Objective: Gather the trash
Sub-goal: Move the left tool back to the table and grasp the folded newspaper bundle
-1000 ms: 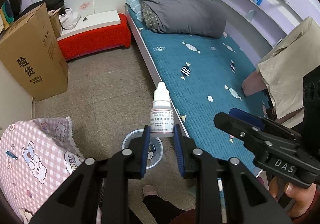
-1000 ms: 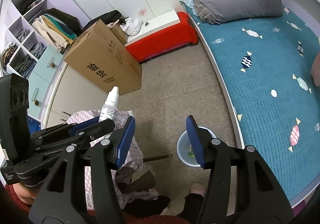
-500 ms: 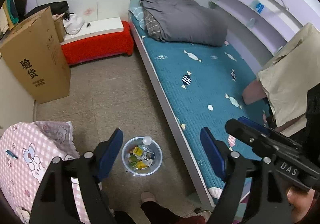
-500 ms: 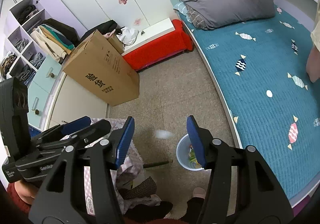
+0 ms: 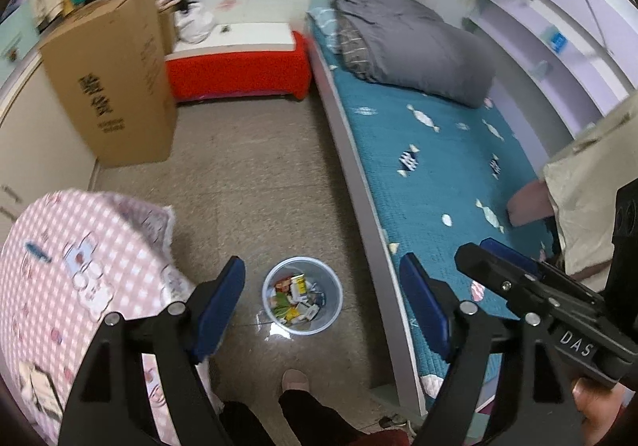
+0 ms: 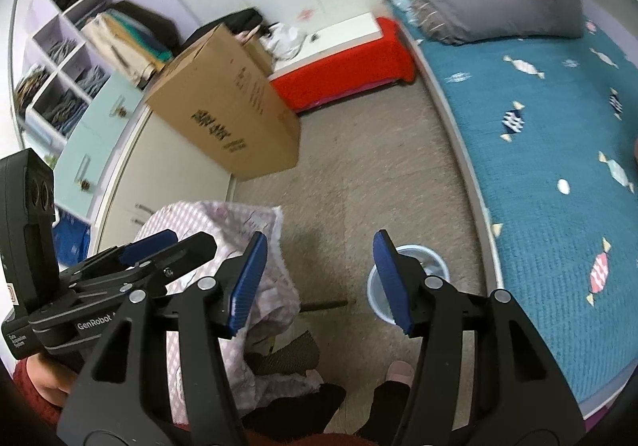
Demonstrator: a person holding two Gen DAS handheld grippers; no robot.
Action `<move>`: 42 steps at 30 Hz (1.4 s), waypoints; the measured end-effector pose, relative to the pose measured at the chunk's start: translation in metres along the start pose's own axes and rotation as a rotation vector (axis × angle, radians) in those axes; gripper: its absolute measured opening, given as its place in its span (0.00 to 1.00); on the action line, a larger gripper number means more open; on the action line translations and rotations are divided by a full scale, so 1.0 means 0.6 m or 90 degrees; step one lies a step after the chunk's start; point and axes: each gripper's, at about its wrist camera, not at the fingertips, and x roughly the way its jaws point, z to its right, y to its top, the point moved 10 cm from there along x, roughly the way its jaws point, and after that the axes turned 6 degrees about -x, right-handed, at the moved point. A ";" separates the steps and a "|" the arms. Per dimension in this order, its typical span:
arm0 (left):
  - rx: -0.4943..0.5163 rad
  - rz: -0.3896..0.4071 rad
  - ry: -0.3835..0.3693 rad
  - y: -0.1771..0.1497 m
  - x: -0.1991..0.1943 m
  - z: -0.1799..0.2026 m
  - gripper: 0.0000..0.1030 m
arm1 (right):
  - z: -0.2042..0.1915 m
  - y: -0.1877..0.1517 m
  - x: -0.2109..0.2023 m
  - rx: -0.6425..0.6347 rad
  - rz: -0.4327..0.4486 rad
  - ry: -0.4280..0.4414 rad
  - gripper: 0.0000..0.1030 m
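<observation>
Both tongs released above the trash bin

Left tongs (image 5: 322,300) and right tongs (image 6: 317,280) gape empty over the wastebasket (image 5: 302,294) on the floor; next, seek more litter.

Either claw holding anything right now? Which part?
Nothing held. Left claw and right claw both gape empty above the round translucent plastic trash bin.

A teal bedspread (image 5: 430,151) carries a candy print; the grey quilt (image 5: 414,47) lies beside a red bench cover (image 5: 239,73). The cloth (image 5: 60,266) shows pink-and-white checks, the bin (image 5: 333,310) perhaps pale blue.
</observation>
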 end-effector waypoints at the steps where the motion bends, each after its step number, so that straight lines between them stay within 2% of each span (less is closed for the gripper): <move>1: -0.013 0.002 0.009 -0.004 -0.005 -0.018 0.76 | -0.016 -0.002 0.010 -0.011 -0.008 0.009 0.53; 9: -0.120 0.019 0.071 -0.039 -0.055 -0.171 0.76 | -0.148 -0.024 0.081 -0.095 -0.064 0.069 0.54; 15: -0.226 0.017 0.116 -0.100 -0.099 -0.328 0.76 | -0.277 -0.073 0.143 -0.173 -0.123 0.113 0.54; 22: -0.326 0.009 0.167 -0.192 -0.153 -0.541 0.76 | -0.401 -0.130 0.200 -0.222 -0.167 0.126 0.54; 25: -0.345 0.006 0.201 -0.237 -0.180 -0.638 0.76 | -0.452 -0.156 0.226 -0.232 -0.185 0.126 0.54; 28: -0.368 0.013 0.212 -0.280 -0.204 -0.723 0.76 | -0.503 -0.191 0.259 -0.245 -0.205 0.122 0.54; 32: -0.388 -0.007 0.235 -0.343 -0.217 -0.831 0.76 | -0.567 -0.242 0.302 -0.252 -0.234 0.116 0.54; 37: -0.370 -0.048 0.252 -0.403 -0.195 -0.912 0.76 | -0.629 -0.289 0.341 -0.254 -0.264 0.109 0.54; 39: -0.375 -0.065 0.236 -0.418 -0.180 -0.928 0.75 | -0.648 -0.299 0.352 -0.255 -0.271 0.106 0.54; 41: -0.372 -0.080 0.217 -0.428 -0.163 -0.939 0.69 | -0.661 -0.303 0.360 -0.257 -0.275 0.099 0.54; 42: -0.369 -0.089 0.207 -0.431 -0.156 -0.938 0.56 | -0.667 -0.304 0.364 -0.258 -0.276 0.096 0.54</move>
